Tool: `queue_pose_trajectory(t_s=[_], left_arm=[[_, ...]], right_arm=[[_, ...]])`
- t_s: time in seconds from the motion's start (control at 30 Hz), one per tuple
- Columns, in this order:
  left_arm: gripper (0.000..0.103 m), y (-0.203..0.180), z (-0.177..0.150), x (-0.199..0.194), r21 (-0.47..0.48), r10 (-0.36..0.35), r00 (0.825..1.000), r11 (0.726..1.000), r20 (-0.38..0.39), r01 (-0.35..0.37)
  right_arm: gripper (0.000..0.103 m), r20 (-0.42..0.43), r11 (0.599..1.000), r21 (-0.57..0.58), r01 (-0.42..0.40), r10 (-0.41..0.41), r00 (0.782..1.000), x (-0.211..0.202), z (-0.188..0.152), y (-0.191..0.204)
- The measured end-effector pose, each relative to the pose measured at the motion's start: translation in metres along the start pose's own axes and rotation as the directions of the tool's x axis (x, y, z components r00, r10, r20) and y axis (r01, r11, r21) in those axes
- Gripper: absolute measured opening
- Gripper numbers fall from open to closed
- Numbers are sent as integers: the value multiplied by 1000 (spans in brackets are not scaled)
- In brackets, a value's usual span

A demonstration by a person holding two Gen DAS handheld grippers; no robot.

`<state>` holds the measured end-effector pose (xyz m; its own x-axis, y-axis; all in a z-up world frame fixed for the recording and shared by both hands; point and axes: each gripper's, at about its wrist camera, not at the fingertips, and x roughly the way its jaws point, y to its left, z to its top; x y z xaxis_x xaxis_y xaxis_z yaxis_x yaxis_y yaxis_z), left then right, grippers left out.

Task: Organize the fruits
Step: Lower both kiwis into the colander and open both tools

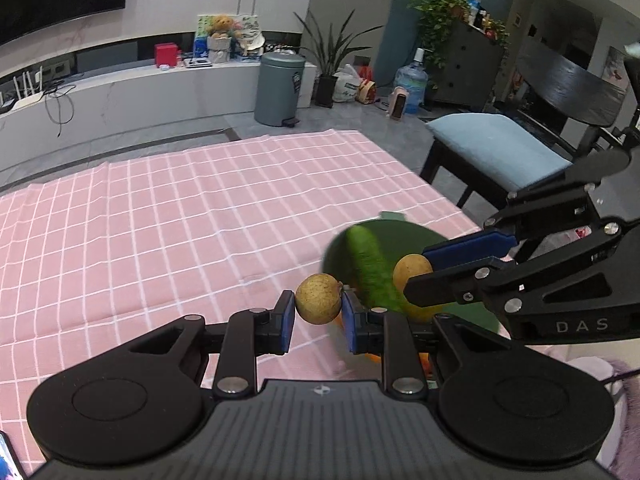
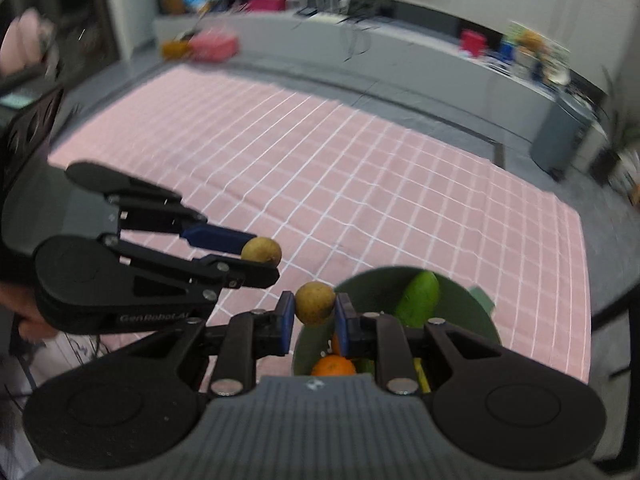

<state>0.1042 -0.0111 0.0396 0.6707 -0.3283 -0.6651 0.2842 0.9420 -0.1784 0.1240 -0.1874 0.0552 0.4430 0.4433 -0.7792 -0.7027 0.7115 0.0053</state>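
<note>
My left gripper (image 1: 319, 312) is shut on a small round brown fruit (image 1: 319, 298), held just left of a dark green bowl (image 1: 340, 248). My right gripper (image 2: 316, 314) is shut on a second brown fruit (image 2: 315, 303) at the bowl's left rim (image 2: 480, 320). Each gripper shows in the other view: the right one (image 1: 420, 276) with its fruit (image 1: 412, 271) over the bowl, the left one (image 2: 262, 256) with its fruit (image 2: 261, 251) left of the bowl. The bowl holds a cucumber (image 2: 418, 298), an orange (image 2: 333, 365) and something yellow, partly hidden.
A pink checked tablecloth (image 1: 180, 216) covers the table. A black chair with a blue cushion (image 1: 496, 148) stands at the table's right side. A grey bin (image 1: 278, 88), plants and a low white cabinet stand beyond on the floor.
</note>
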Motion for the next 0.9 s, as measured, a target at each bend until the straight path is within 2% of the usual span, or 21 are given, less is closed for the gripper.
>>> queue_pose_trajectory(t_s=[0.3,0.5,0.9], left_arm=[[28,-37,1,8,13,-64,998,998,-18,65],[28,-56,-1,26,11,-82,995,996,-60,83],[28,-69,-13,72,17,-60,987,998,-146,63]], right_arm=[[17,109,968,249,24,-53,993,-25,-48,-22],[17,124,934,352,59,-109,986,-22,-69,-27],[17,69,909,382,167,-208,976,-4,-93,-37]])
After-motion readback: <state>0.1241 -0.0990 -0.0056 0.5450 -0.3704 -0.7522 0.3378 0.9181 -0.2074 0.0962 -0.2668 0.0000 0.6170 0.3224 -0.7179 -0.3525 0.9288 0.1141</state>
